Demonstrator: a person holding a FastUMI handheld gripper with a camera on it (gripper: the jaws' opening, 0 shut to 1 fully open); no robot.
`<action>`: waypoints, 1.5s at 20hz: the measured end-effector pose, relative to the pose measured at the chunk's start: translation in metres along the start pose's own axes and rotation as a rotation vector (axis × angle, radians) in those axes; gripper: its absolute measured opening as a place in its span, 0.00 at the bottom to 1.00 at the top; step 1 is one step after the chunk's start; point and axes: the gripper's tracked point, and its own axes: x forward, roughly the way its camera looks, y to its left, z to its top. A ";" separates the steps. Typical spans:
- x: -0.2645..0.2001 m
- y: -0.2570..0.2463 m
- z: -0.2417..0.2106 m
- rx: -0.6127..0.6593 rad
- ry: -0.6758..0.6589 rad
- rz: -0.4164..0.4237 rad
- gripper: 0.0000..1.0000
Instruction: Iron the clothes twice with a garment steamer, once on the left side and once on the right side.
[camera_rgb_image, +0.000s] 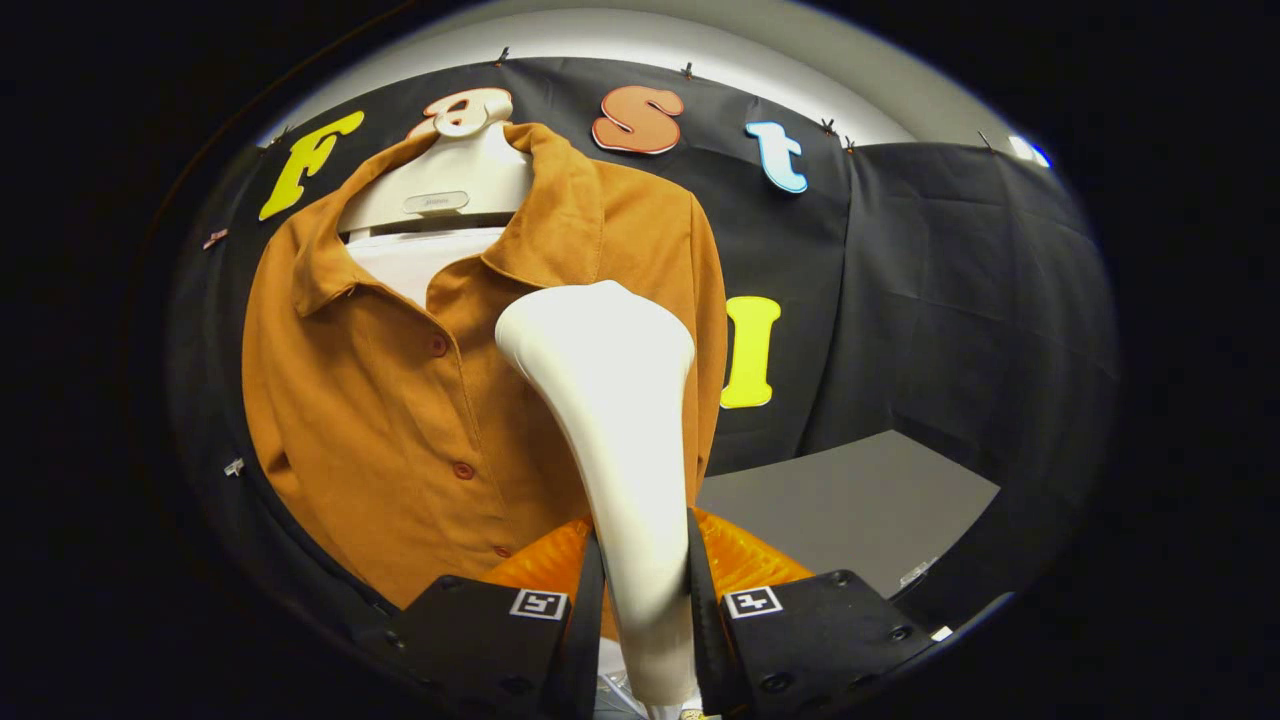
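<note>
The gripper (645, 600) is clamped on the handle of a white garment steamer (610, 420), one finger pressing each side of the narrow lower part of the handle. The steamer rises from between the fingers, widening toward a rounded head that sits against the front of an orange-brown shirt (400, 420). The head lies over the shirt's right-hand panel as seen here, just beside the button placket, with three red-brown buttons (463, 469) showing on the strip to its left.

The shirt hangs buttoned on a white hanger form (450, 190), its collar open and spread around the neck of the form, and a white layer (415, 260) shows inside the neckline. Just behind the fingers, at the steamer's base, a translucent orange ribbed piece (740, 560) spreads to both sides. Beyond the steamer and to its right lies a grey counter (850, 510), backed by the black cloth wall (950, 300) of the booth.
</note>
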 end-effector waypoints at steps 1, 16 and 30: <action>0.002 0.002 -0.003 -0.016 0.006 -0.006 0.42; 0.020 0.017 -0.045 -0.089 0.121 -0.088 0.43; 0.033 0.013 -0.112 -0.117 0.304 -0.106 0.43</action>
